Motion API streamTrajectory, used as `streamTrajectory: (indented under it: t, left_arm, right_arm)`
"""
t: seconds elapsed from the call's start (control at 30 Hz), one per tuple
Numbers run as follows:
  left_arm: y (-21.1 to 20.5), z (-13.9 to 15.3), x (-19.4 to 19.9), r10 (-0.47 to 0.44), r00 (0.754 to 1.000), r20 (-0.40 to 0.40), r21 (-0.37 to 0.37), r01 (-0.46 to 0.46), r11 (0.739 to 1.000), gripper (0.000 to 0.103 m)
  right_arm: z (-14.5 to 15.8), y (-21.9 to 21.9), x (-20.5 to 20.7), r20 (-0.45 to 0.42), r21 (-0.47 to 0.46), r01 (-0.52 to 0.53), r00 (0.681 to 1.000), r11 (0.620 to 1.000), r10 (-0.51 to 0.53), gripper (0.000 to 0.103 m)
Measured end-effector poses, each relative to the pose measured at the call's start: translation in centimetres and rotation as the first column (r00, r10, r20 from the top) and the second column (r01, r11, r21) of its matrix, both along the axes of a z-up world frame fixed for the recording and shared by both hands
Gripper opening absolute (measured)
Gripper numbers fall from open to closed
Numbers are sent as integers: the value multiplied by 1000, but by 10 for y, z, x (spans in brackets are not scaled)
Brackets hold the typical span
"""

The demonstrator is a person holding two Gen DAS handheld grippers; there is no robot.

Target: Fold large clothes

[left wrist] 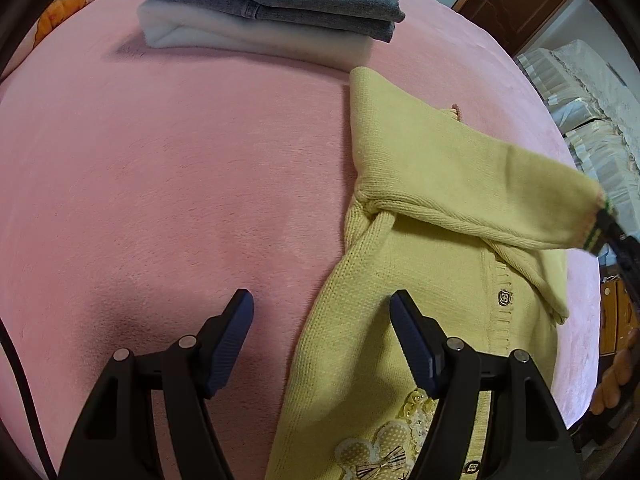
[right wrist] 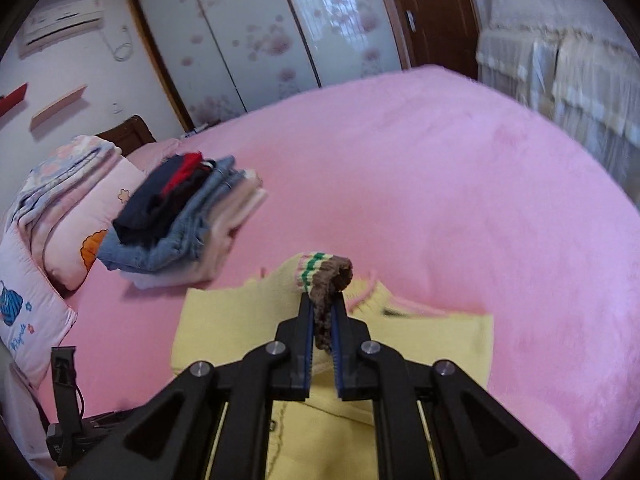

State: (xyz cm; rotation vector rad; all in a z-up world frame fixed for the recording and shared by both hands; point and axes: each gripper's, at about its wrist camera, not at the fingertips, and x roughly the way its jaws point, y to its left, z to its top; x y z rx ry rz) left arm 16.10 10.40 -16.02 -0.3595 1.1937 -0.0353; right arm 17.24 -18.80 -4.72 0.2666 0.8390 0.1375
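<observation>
Your right gripper pinches the sleeve cuff; left gripper gapes empty; cardigan below mostly unfolded; folded pile ahead-left done.

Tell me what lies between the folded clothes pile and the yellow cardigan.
Only bare pink blanket lies between the folded clothes pile and the yellow cardigan. It shows best in the left wrist view.

Both wrist views down over cardigan

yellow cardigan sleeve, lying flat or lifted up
Lifted. The right gripper pinches the striped cuff, and the sleeve hangs off the yellow cardigan.
</observation>
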Motion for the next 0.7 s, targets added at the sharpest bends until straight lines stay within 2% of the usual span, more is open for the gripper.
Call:
streamTrajectory:
  t: [0.1, 0.17, 0.23, 0.3, 0.4, 0.53, 0.67, 0.7]
  left_arm:
    - [-3, 3, 2, -8, 1000, 5, 1, 8, 1000, 69]
    - [-4, 7, 4, -16, 1000, 15, -5, 16, 1000, 69]
    - [-4, 15, 7, -27, 999, 39, -10, 28, 1000, 69]
    - [-6, 22, 12, -39, 997, 64, -5, 39, 999, 69]
    - [-7, 29, 28, -47, 995, 84, -8, 48, 999, 69]
    - [-6, 20, 56, -33, 998, 56, -61, 36, 997, 69]
    - [-3, 3, 74, 11, 999, 32, -142, -6, 990, 69]
    - [-2, 3, 75, 15, 999, 39, -148, -10, 989, 63]
  right_arm:
    - [-27, -6, 3, -60, -39, 49, 997, 998, -51, 9]
    - [-46, -14, 7, -130, -97, 118, 983, 988, -130, 12]
    - [-55, -23, 6, -173, -46, 162, 971, 986, -167, 17]
    - [-56, -30, -1, -175, -6, 183, 968, 983, -182, 23]
    - [-53, -30, -10, -157, -30, 193, 968, 981, -195, 33]
    - [-55, -31, -8, -163, -2, 159, 974, 987, -157, 33]
    - [-66, -37, 6, -181, 74, 180, 970, 981, -164, 33]
    - [-69, -39, 9, -188, 95, 187, 968, 978, -167, 33]
